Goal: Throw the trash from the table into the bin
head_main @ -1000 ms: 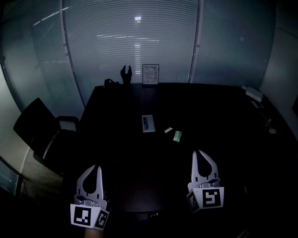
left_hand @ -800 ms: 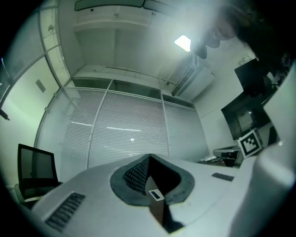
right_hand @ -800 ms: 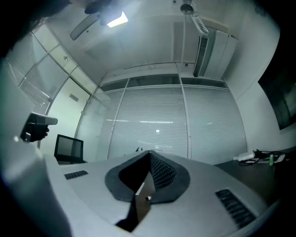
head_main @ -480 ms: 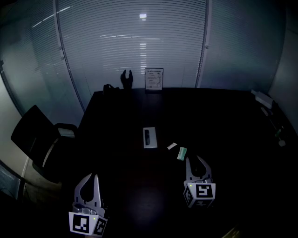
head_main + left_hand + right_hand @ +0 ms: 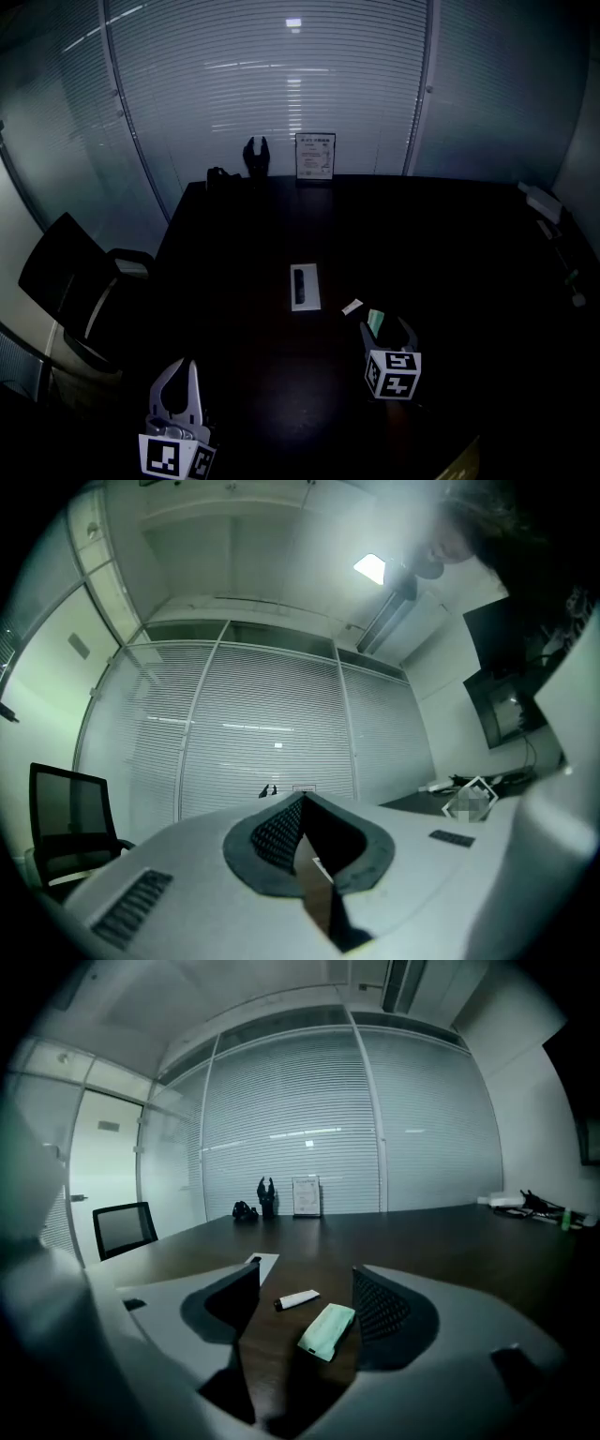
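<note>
the right tool [image 5: 307, 1274], its jaws just opened wide, sits low over the tabletop [image 5: 422, 1241]. a pale green packet [image 5: 327, 1330] lies flat between the jaws, nearer the right one, not gripped. a small white tube [image 5: 298, 1299] lies just beyond it. the left tool [image 5: 302, 801] has its jaws pressed together, empty.

A pale green packet [image 5: 327, 1330], flat and oblong, lies on the dark desk [image 5: 441, 244] in its near right part, its long side running slantwise from near left to far right. It sits between the spread jaws of the right tongs [image 5: 307, 1277], which have just been opening, and is closer to the right jaw. Just beyond it, slightly to the left, a small white tube-like scrap [image 5: 298, 1299] with a dark left end lies flat and apart from the packet.
</note>
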